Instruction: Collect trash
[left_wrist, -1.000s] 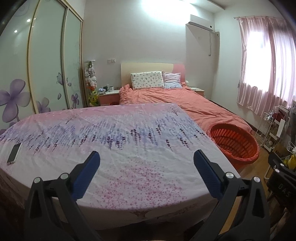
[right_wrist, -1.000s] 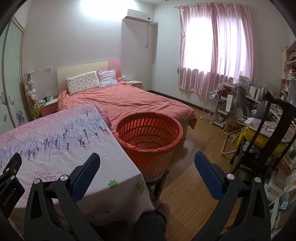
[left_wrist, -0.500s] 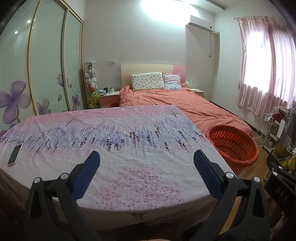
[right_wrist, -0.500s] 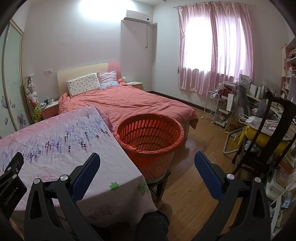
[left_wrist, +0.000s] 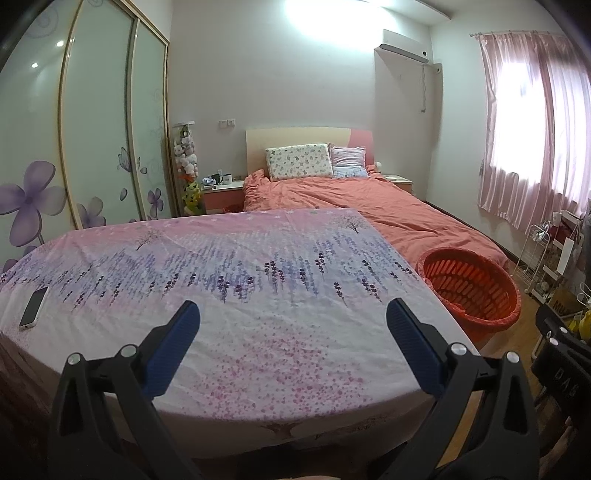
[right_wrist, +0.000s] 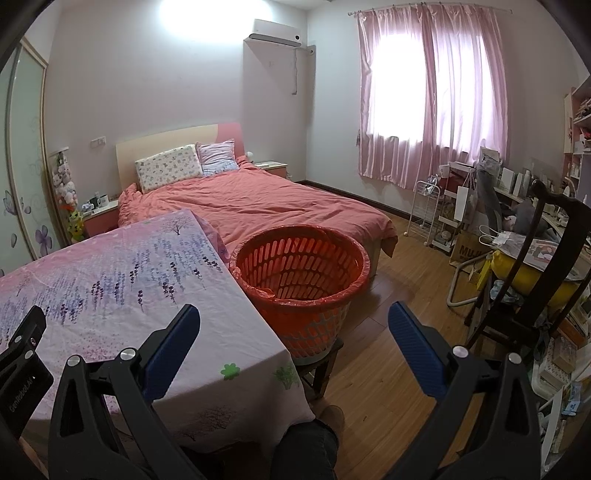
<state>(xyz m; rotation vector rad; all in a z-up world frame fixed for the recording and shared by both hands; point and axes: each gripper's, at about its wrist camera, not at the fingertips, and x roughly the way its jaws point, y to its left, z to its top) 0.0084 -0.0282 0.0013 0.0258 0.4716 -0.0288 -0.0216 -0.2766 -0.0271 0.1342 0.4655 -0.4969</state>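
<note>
hovering over a floral tablecloth (left_wrist: 258, 314), left gripper (left_wrist: 293, 325) jaws wide and empty, right gripper (right_wrist: 293, 325) likewise wide, orange basket (right_wrist: 301, 280) mid-frame, phone (left_wrist: 34, 307) at left edge

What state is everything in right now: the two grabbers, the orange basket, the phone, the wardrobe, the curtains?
left gripper: jaws wide open, holding nothing.
right gripper: jaws wide open, holding nothing.
orange basket: upright, lined with a bag, no trash visible inside.
phone: lying flat on the tablecloth, screen dark.
wardrobe doors: slid shut.
curtains: drawn across the window.
</note>
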